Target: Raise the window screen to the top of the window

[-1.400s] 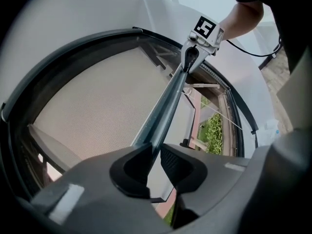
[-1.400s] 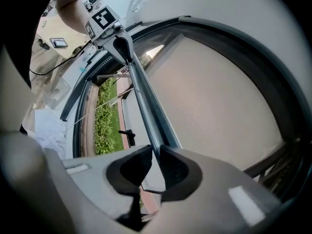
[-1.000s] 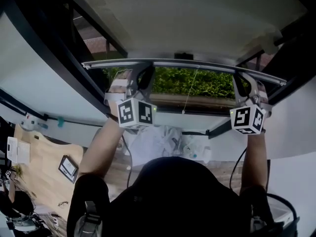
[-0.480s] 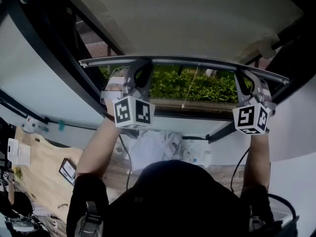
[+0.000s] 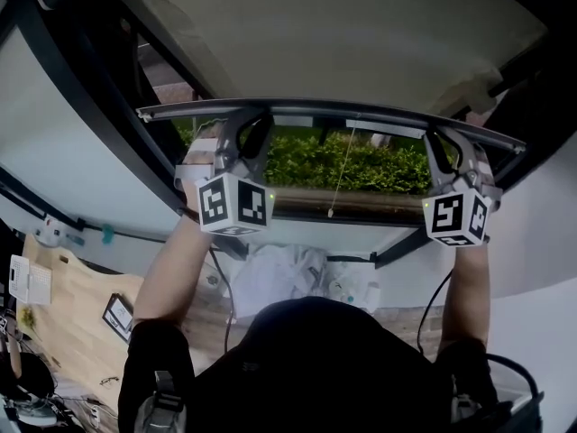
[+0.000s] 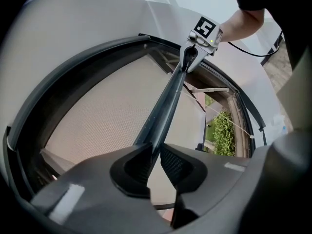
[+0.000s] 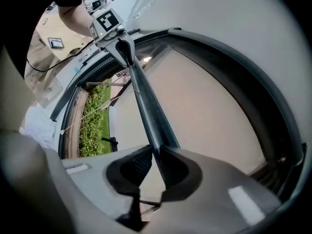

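A beige mesh window screen (image 5: 334, 34) fills the upper part of the dark window frame (image 5: 86, 106). Its dark grey bottom bar (image 5: 361, 113) runs across the head view. My left gripper (image 5: 245, 132) is shut on the bar near its left end. My right gripper (image 5: 451, 147) is shut on it near the right end. In the left gripper view the bar (image 6: 163, 116) passes between the pads of the left gripper (image 6: 153, 155) toward the right gripper (image 6: 187, 57). In the right gripper view the bar (image 7: 148, 106) runs from the right gripper (image 7: 155, 157) to the left gripper (image 7: 124, 50).
Below the bar a green hedge (image 5: 361, 161) shows through the open part of the window. A thin pull cord (image 5: 338, 174) hangs from the bar's middle. White wall (image 5: 72, 179) surrounds the frame. A wooden table (image 5: 72, 323) with small items stands at the lower left.
Both grippers have risen together with the bar, which sits higher in the frame. More of the hedge shows under it.
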Tool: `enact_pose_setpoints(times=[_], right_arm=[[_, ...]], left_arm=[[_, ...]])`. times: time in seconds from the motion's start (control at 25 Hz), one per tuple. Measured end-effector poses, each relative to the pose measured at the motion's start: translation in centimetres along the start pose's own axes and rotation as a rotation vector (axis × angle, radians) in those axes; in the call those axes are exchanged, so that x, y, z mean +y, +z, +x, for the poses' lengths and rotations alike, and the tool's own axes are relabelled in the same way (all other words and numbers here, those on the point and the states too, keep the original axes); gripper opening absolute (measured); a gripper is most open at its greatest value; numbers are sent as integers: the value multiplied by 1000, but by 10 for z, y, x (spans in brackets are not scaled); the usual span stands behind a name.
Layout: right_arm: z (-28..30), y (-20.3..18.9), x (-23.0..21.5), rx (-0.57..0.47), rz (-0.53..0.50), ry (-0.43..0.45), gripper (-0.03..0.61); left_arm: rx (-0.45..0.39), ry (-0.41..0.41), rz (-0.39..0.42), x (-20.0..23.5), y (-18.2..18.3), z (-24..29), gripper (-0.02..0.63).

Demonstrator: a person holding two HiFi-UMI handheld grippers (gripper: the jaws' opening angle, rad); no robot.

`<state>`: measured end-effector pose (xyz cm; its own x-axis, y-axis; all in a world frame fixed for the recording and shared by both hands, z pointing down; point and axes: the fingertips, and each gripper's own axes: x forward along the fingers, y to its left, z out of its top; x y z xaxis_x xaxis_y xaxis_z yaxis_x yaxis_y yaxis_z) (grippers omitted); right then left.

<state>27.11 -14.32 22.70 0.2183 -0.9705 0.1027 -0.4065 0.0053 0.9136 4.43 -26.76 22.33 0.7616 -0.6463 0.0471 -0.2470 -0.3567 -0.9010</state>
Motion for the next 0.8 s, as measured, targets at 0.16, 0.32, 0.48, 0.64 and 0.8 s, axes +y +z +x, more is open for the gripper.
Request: enact_pose_setpoints(times=[0.16, 0.32, 0.48, 0.64, 0.8], right_arm=[[-1, 6, -8, -29, -8, -16, 51], [-3, 8, -16, -26, -15, -31, 51], [-3, 9, -24, -48, -3, -55, 51], [-1, 15, -30, -59, -16, -39, 51], [-4, 21, -44, -70, -20, -68, 51]], left_arm=[[-11, 9, 8, 7, 5, 1, 55], [-13, 18, 21, 13, 8, 0, 55], [-25, 42, 17, 23, 12, 0, 55], [-26, 43, 20, 30, 14, 0, 55], [-37, 66, 23, 43, 20, -2, 57]])
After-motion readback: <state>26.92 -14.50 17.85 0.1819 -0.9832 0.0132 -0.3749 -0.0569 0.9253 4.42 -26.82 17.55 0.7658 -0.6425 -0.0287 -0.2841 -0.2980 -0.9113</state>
